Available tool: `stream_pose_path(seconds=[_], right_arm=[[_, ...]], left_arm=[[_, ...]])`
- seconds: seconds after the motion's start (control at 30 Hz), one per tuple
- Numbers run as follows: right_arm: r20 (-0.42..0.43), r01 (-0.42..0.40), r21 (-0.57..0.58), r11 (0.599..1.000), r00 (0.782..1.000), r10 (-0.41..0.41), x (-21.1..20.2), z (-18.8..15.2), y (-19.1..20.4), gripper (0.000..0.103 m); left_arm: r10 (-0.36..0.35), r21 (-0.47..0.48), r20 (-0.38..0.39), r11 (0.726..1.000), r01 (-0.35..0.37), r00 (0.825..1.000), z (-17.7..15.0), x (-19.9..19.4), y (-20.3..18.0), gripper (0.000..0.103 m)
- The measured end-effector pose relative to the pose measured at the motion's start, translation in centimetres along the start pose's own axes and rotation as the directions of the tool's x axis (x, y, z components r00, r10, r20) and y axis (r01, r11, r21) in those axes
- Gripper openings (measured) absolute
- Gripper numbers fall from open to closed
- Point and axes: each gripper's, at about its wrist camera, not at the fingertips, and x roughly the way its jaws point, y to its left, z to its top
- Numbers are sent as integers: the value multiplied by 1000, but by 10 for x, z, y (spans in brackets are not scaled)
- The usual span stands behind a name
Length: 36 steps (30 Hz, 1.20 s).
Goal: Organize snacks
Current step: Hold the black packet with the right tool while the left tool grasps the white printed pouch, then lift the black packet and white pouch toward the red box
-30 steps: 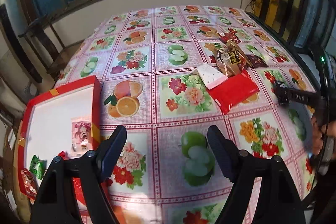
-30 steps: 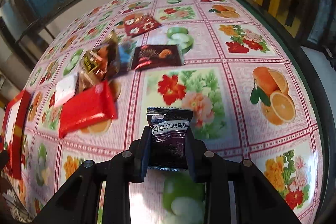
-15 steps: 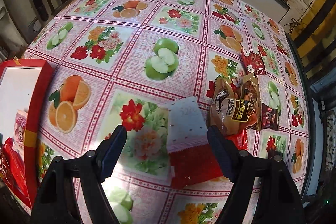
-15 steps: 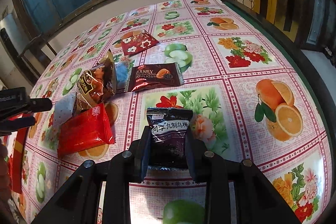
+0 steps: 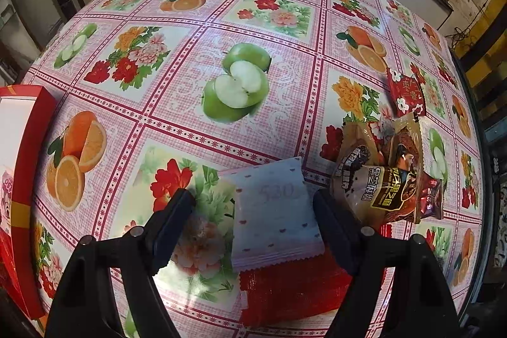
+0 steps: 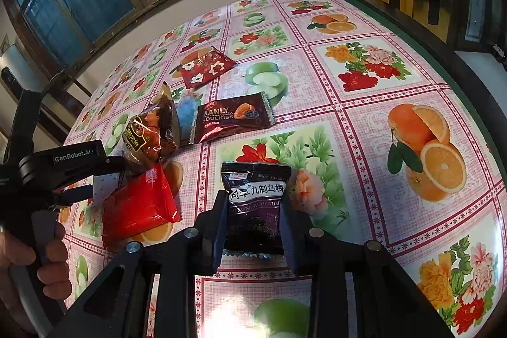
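Since the earlier frames the left gripper [image 5: 253, 211] has swung away from the red box [image 5: 30, 179] and dropped over the snack pile, so the white dotted packet [image 5: 272, 220] that used to sit far ahead now lies right between its jaws. Those jaws are spread wide with daylight on both sides of the packet — nothing pinched yet, though the right-hand jaw is nearly at its edge. My read is it's lined up this way so a simple squeeze catches the packet across its width.

That packet overlaps the red wrapper [image 5: 294, 290], which pokes out nearer the wrist, so closing too low could drag both up together. Just beyond the right-hand jaw sits the brown date packet [image 5: 389, 186], leaning on its neighbours and close enough to get nudged.

Meanwhile the right gripper [image 6: 253, 211] is clenched on the black plum packet [image 6: 255, 205], which stands upright between the jaws above the desk [image 6: 364, 129] — looks like it's just parked there holding its snack while the other hand works. Ahead of it and to the left lie the Manly Soulkiss packet [image 6: 233, 117] and a red flower-print packet [image 6: 206, 67], still loose on the desk.

The box lies far off to the left of the left jaws, and I'd guess everything ends up there.
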Motion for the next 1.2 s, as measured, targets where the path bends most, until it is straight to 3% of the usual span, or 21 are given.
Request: stream_pose_path(seconds=[0.13, 0.27, 0.37, 0.73, 0.97, 1.1, 1.2], right_arm=[[0, -5, 6, 1000, 1000, 5, 0, 0, 0, 32], [1, -10, 9, 1000, 1000, 10, 0, -1, -1, 32], [0, -19, 17, 1000, 1000, 19, -1, 0, -3, 32], [3, -5, -18, 1000, 1000, 6, 0, -2, 1, 31], [-17, -132, 46, 990, 991, 133, -1, -2, -6, 31], [-3, -219, 106, 970, 975, 220, -4, 0, -14, 31], [26, -252, 114, 961, 968, 250, -9, 2, -15, 31]], left_arm=[[0, -12, 18, 1000, 0, 1000, -1, -2, 3, 73], [36, 41, 49, 998, -38, 998, -1, -3, 2, 46], [22, 66, 56, 997, -25, 998, -1, -4, 7, 41], [-38, 93, 63, 995, 32, 997, -16, -17, 48, 35], [-88, 112, 132, 991, 73, 987, -47, -53, 68, 35], [-124, 160, 182, 983, 95, 975, -74, -78, 70, 35], [-81, 194, 276, 981, 28, 958, -97, -97, 69, 35]])
